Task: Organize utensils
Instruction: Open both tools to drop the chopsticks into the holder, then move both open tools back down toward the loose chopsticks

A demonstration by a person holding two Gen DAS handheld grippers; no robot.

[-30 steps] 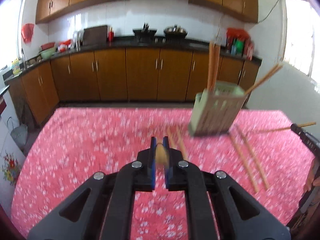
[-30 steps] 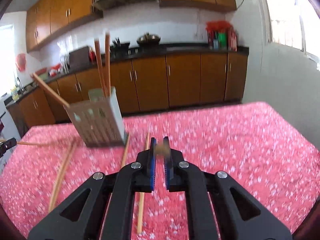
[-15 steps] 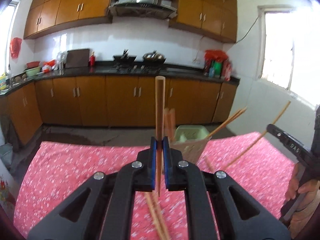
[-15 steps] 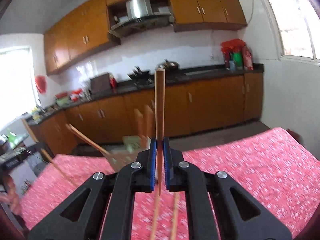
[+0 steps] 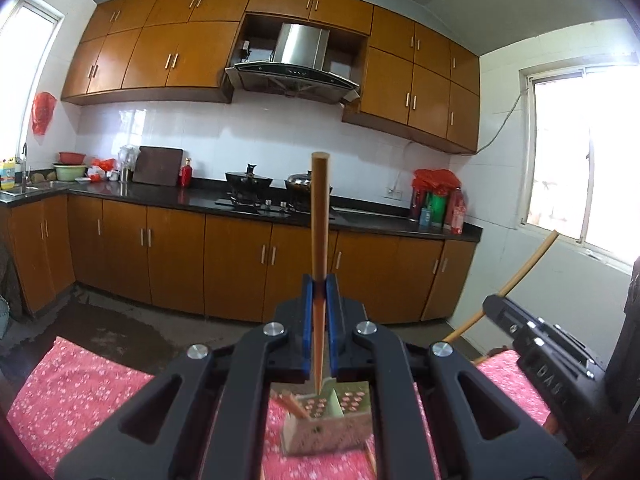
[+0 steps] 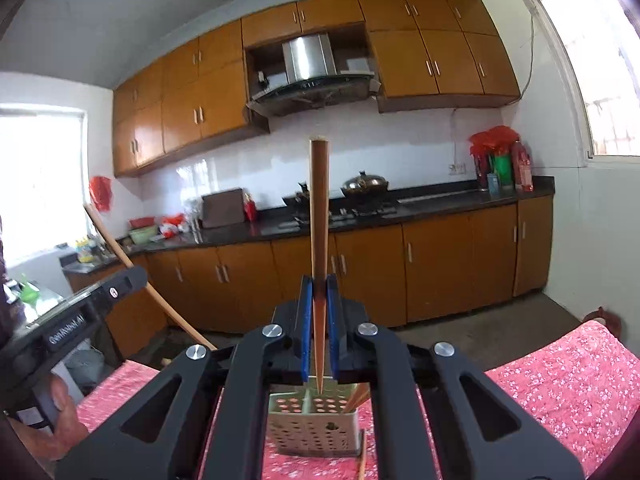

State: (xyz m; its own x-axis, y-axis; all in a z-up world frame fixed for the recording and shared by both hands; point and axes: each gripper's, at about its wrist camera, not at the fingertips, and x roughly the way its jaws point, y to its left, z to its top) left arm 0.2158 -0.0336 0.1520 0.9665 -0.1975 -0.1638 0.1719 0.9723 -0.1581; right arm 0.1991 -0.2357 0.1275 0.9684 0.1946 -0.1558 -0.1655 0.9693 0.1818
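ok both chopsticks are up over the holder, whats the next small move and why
Probably lower both straight down. The left hand-held gripper is shut on a chopstick standing upright, tip just over the utensil holder. The right hand-held gripper holds its chopstick the same way, above an open compartment, so a short descent should seat them.
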